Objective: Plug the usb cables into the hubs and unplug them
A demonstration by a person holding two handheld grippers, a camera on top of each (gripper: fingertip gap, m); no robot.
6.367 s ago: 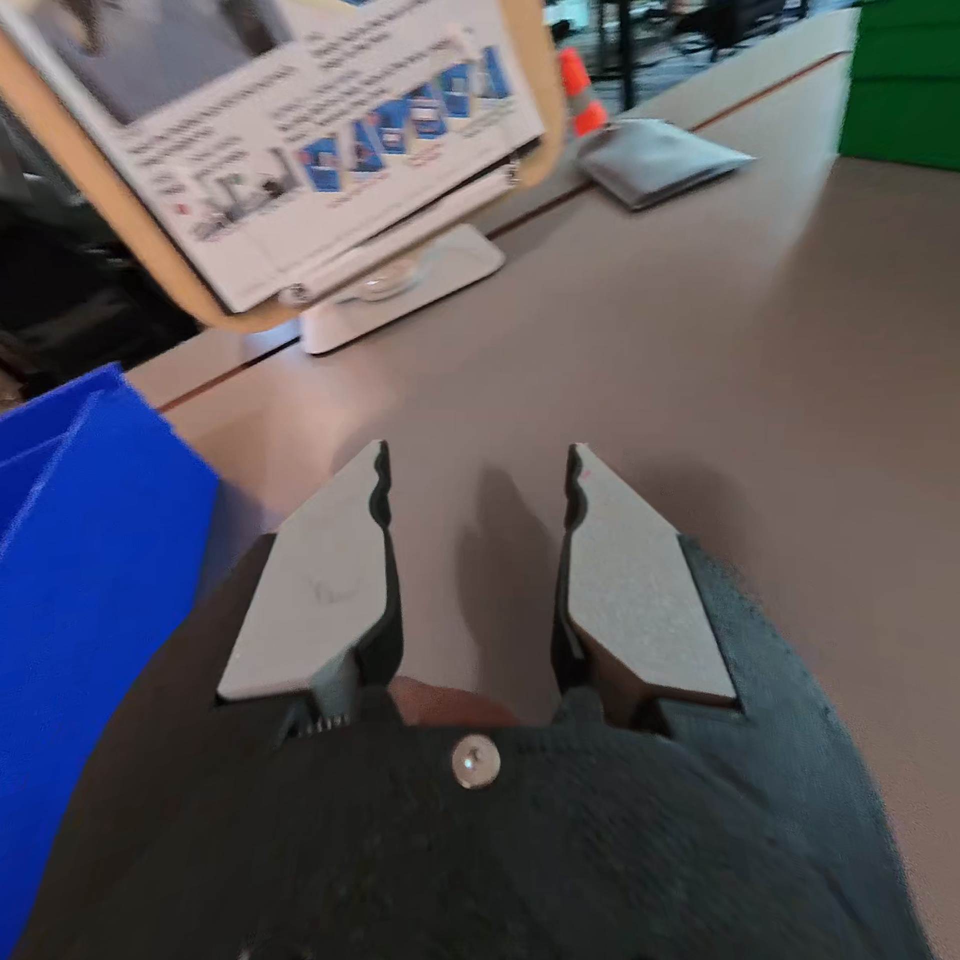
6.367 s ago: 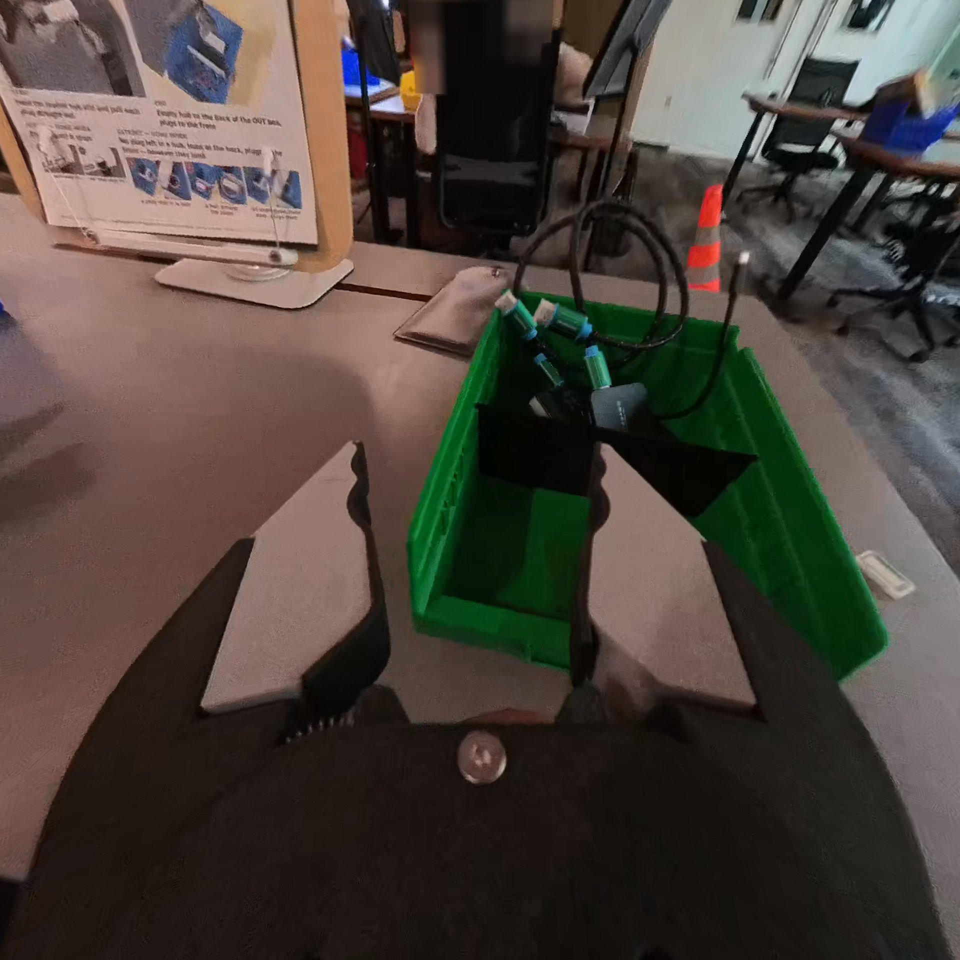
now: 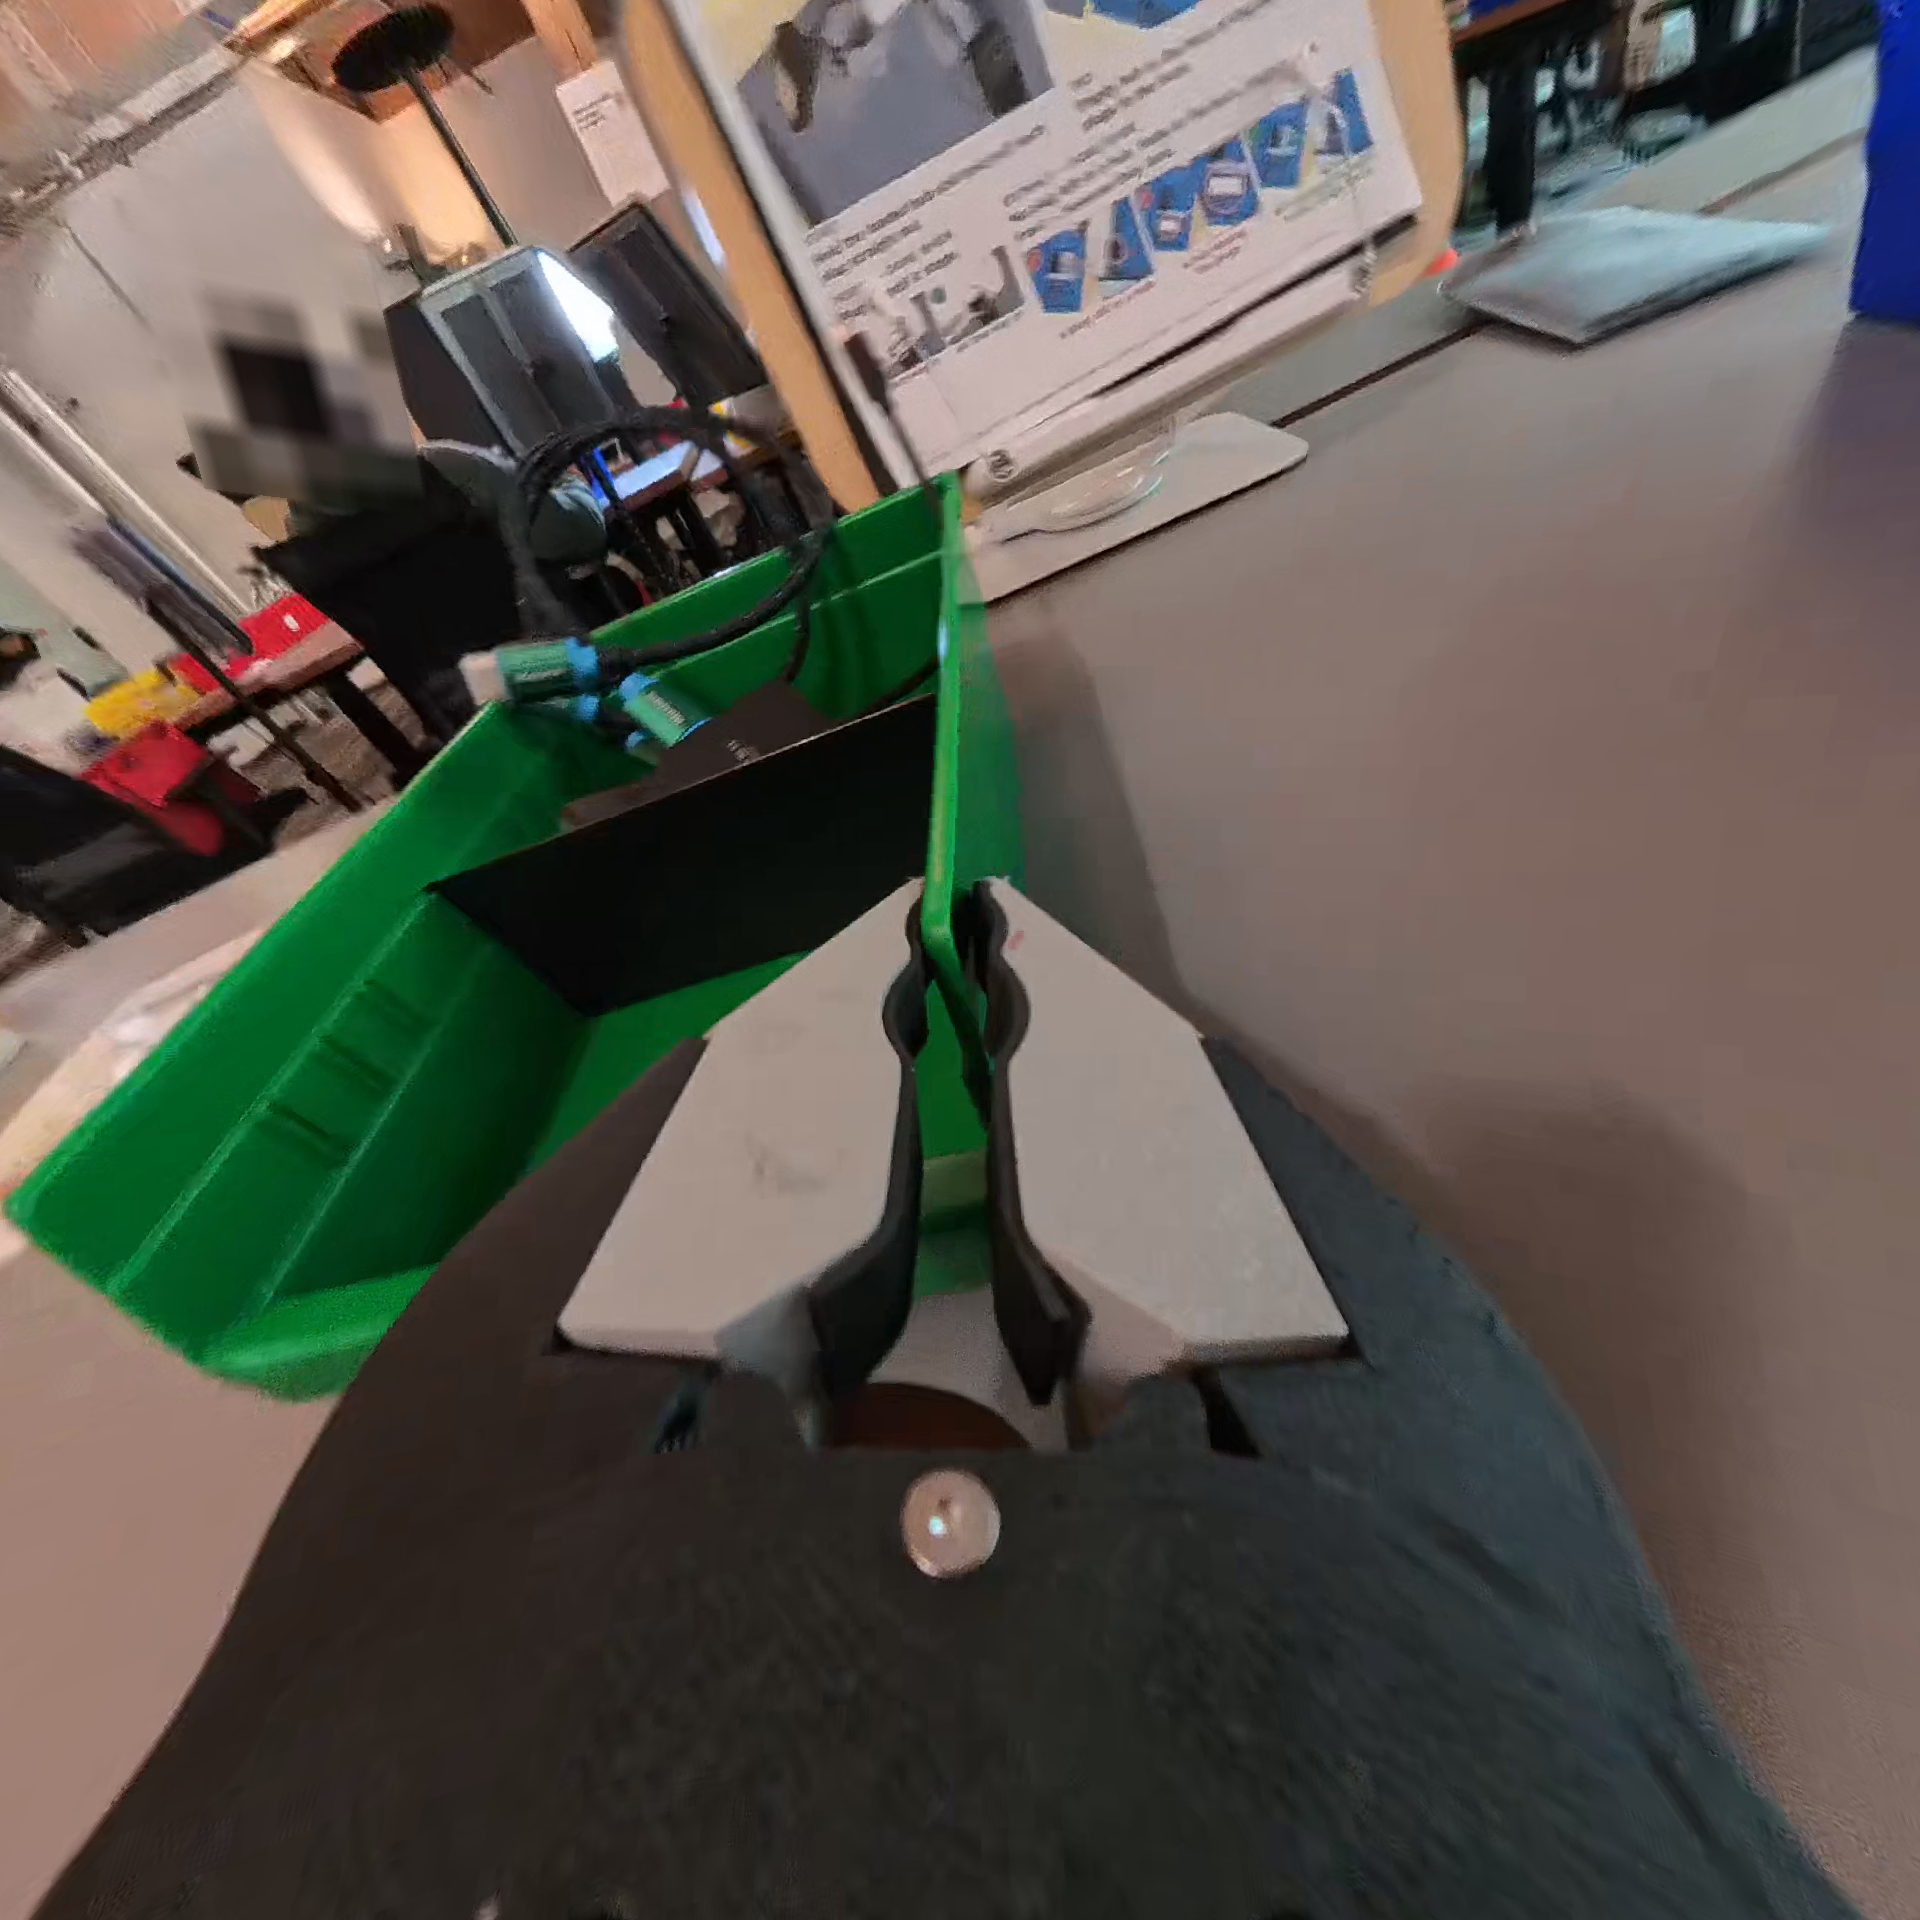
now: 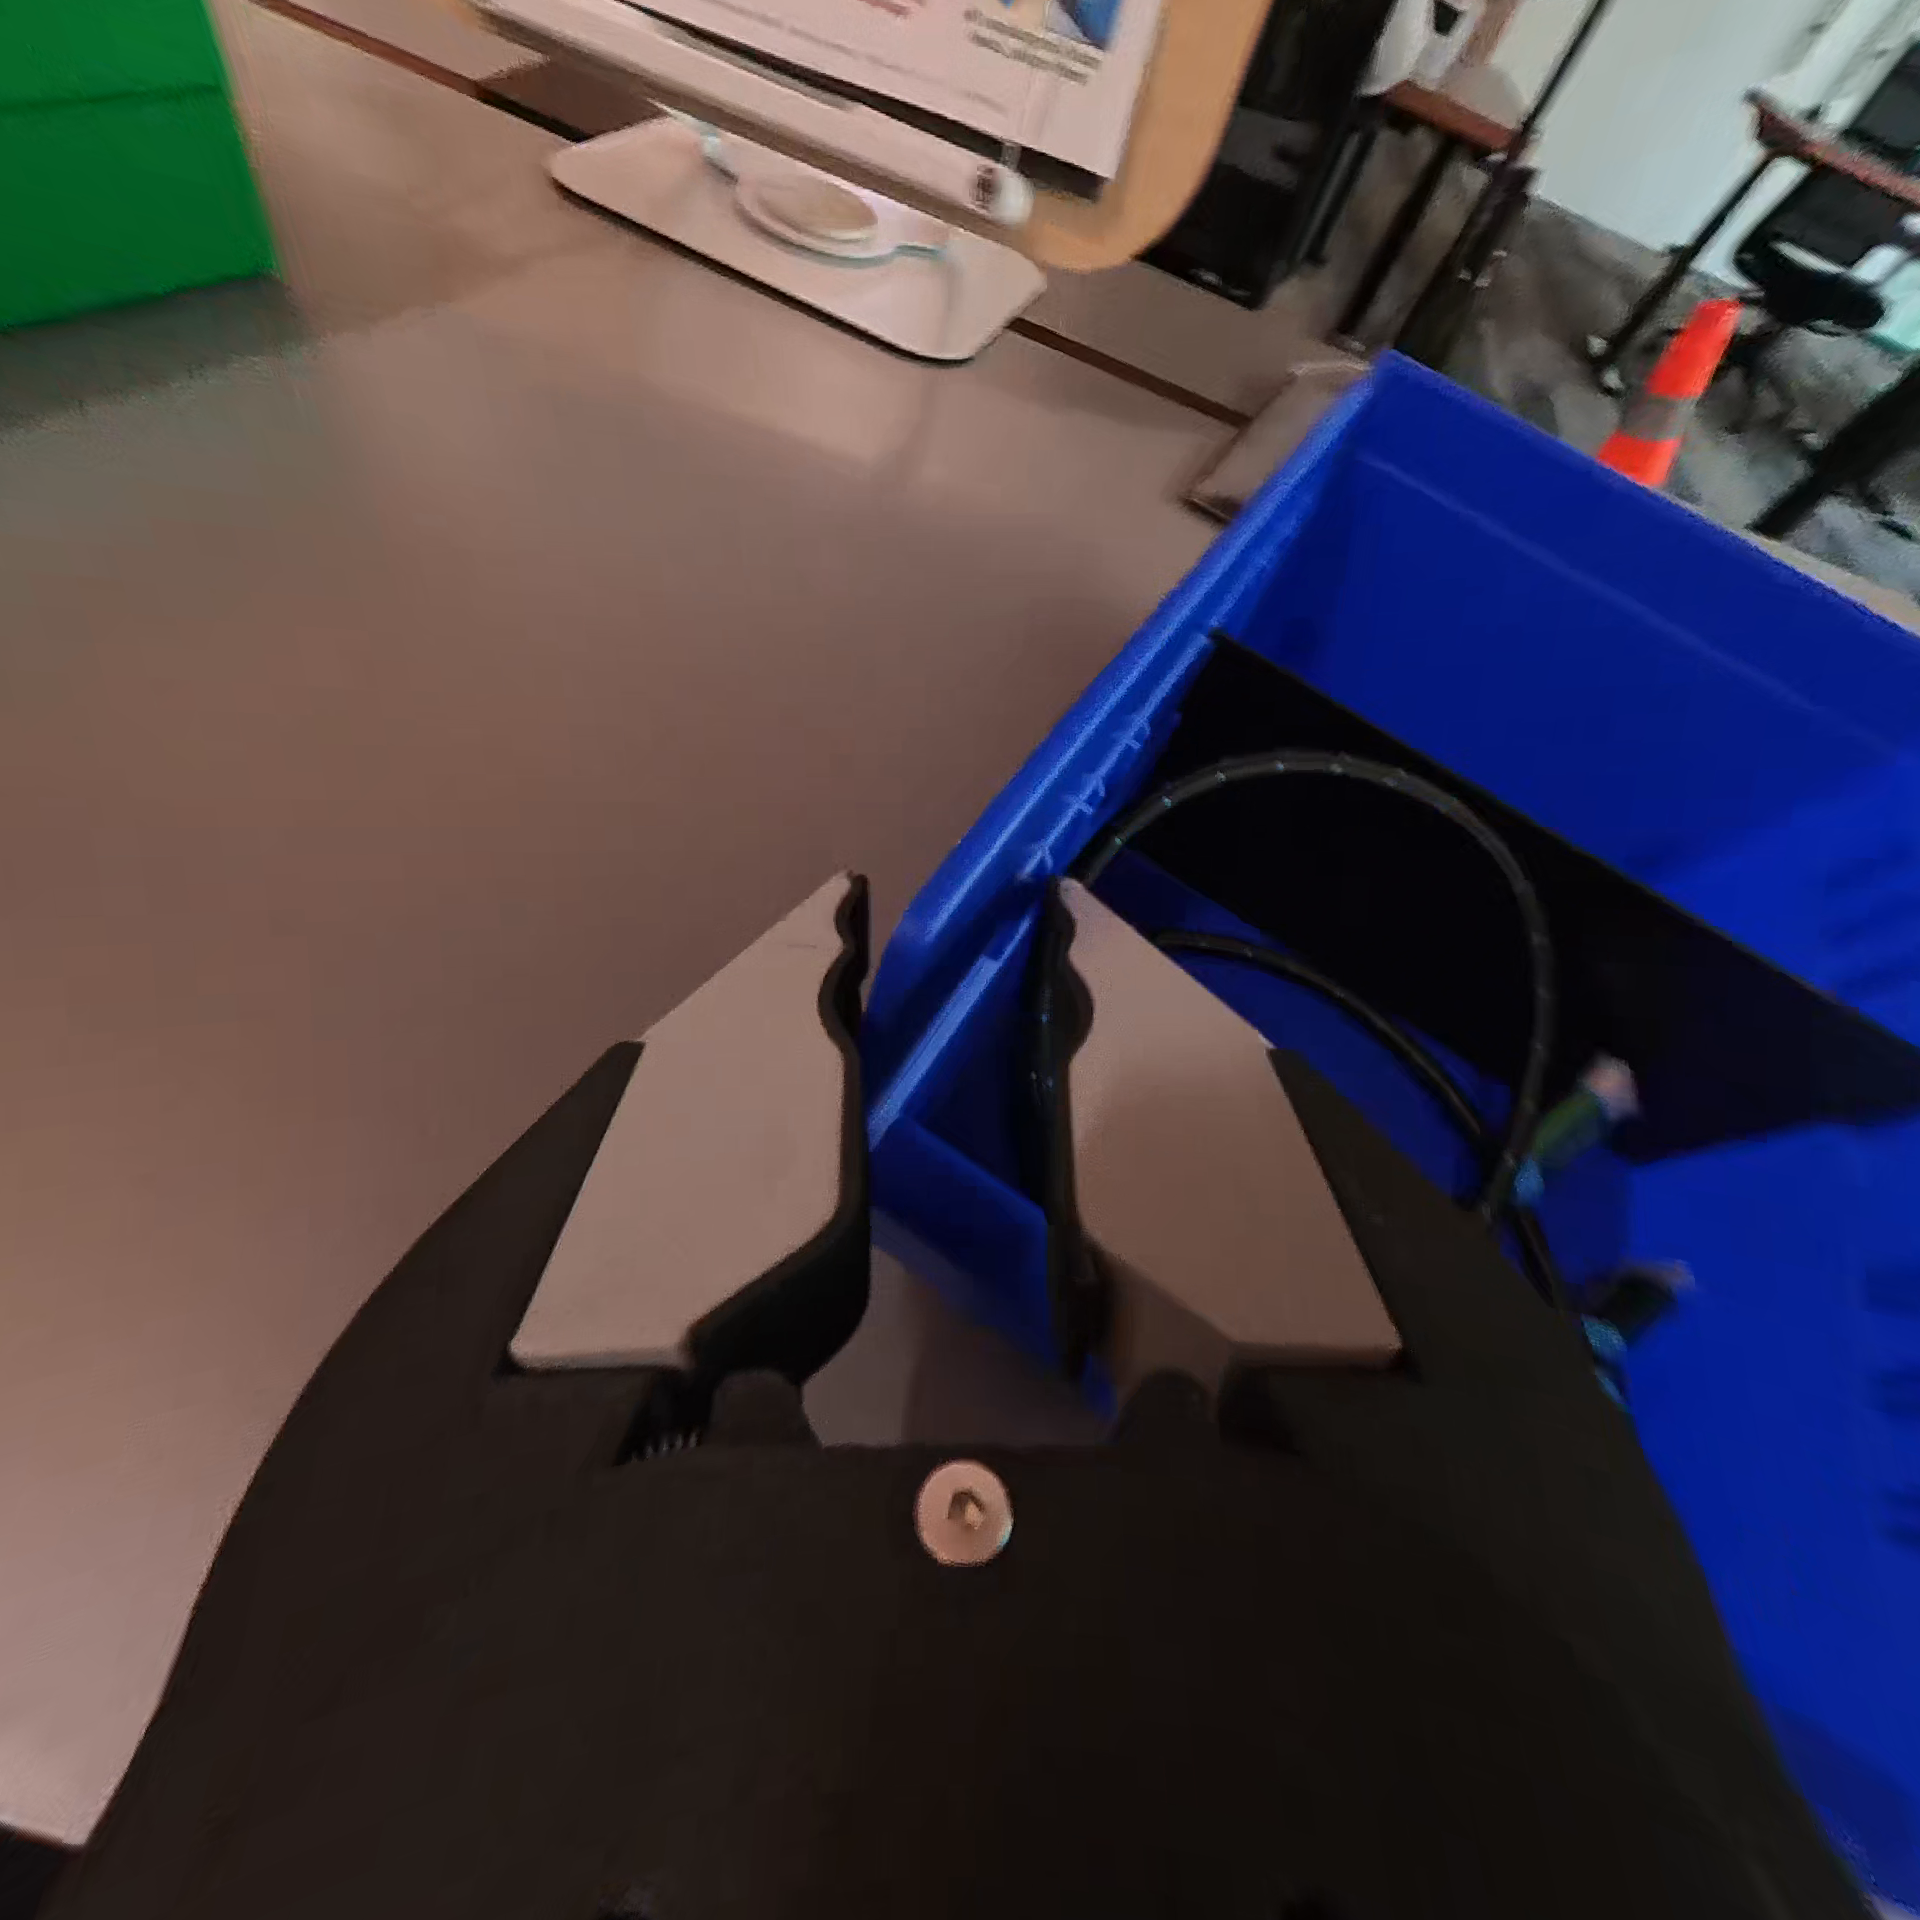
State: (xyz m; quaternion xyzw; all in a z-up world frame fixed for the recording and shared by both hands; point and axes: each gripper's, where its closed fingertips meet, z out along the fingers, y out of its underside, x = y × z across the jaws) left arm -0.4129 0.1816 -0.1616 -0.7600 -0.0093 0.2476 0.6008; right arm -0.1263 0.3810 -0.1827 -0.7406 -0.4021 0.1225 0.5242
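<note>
Green bin: frame left; left gripper pinches its right wall.
Blue bin: frame right; right gripper straddles its wall, whether clamped I cannot tell.
Handling: probably light, stiff, slick plastic; grip rims.
Cables: loose.

Grey table, orange cone, white walls behind.

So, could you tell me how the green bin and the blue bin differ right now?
The green bin is clamped at its side wall by the left gripper, whose jaws are shut on it; the blue bin has the right gripper straddling its corner wall, jaws apart. The green bin's cables loop above its rim; the blue bin's black cable lies inside. Both have a black divider and sit on the same table.
</note>
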